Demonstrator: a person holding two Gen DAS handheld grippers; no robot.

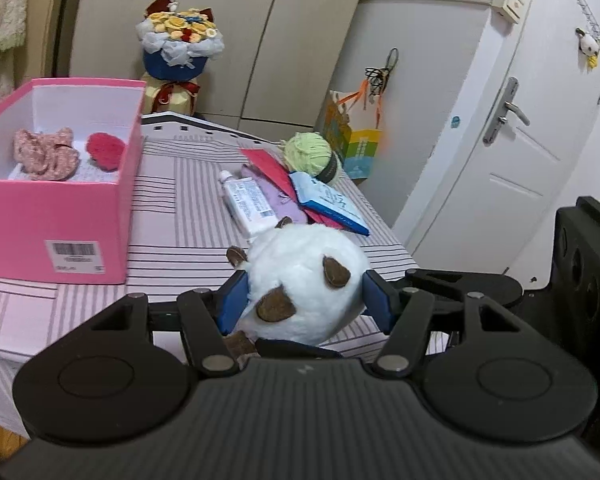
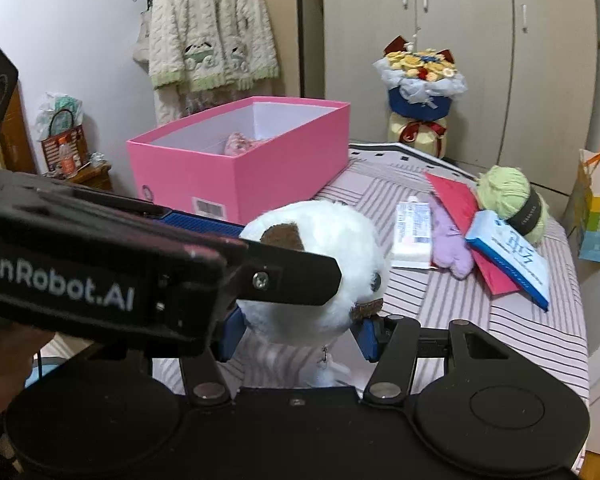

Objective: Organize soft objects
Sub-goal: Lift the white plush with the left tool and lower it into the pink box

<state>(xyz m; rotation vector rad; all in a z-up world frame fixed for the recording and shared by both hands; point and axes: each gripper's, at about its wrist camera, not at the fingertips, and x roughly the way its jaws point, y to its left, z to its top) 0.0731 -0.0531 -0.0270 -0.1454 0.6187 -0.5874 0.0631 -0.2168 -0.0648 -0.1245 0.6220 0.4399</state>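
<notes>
Striped table (image 1: pixel 172 200) is carrying pink box (image 1: pixel 60 216); left gripper (image 1: pixel 304 300) and right gripper (image 2: pixel 300 332) are both pinching white plush (image 1: pixel 304 280) above it. Fingers (image 1: pixel 232 304) sinking in: light, squashy, gripped mid-body.

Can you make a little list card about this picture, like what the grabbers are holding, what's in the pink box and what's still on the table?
held toy: white plush toy with brown patches
left gripper: shut on the plush toy
right gripper: shut on the plush toy from its own side
pink box: open, on the striped tablecloth
in the box: pink floral fabric piece, red knitted piece
still on the table: green yarn ball, purple plush, white tube, red envelope, blue packet
</notes>
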